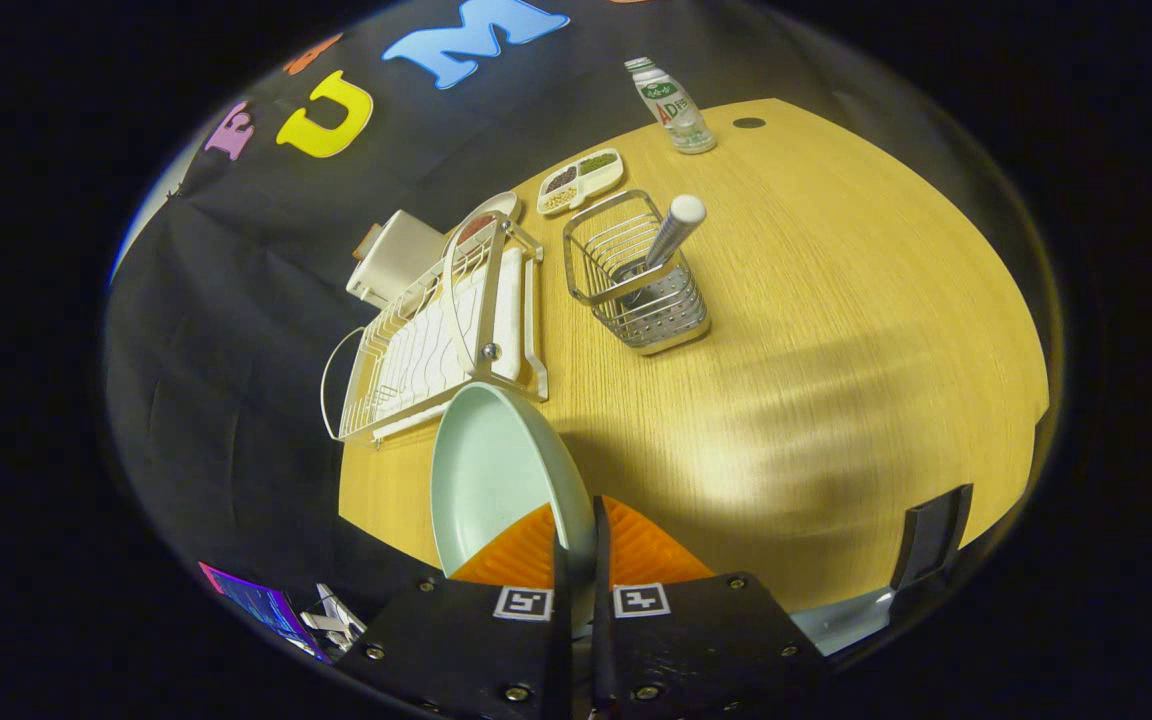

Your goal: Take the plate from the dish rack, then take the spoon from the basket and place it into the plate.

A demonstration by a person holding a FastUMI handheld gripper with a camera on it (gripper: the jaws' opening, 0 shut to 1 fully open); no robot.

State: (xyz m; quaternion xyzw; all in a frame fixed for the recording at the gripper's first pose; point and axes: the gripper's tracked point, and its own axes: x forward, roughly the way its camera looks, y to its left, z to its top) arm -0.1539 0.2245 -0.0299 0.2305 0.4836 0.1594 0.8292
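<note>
My gripper (576,535) is shut on the rim of a pale green plate (491,480), which stands on edge between the fingers, lifted above the wooden table (836,330). Beyond the plate lies the white wire dish rack (436,330), with no plate in it. To the right of the rack stands a metal wire basket (636,285). A spoon (671,235) leans inside it, its white-capped handle sticking up; the bowl of the spoon is hidden in the basket.
A divided snack tray (581,180) and a small dish (486,215) lie behind the rack. A plastic bottle (671,105) stands at the far table edge. A white box (391,255) sits left of the rack. A black bracket (931,535) stands near the table's front right.
</note>
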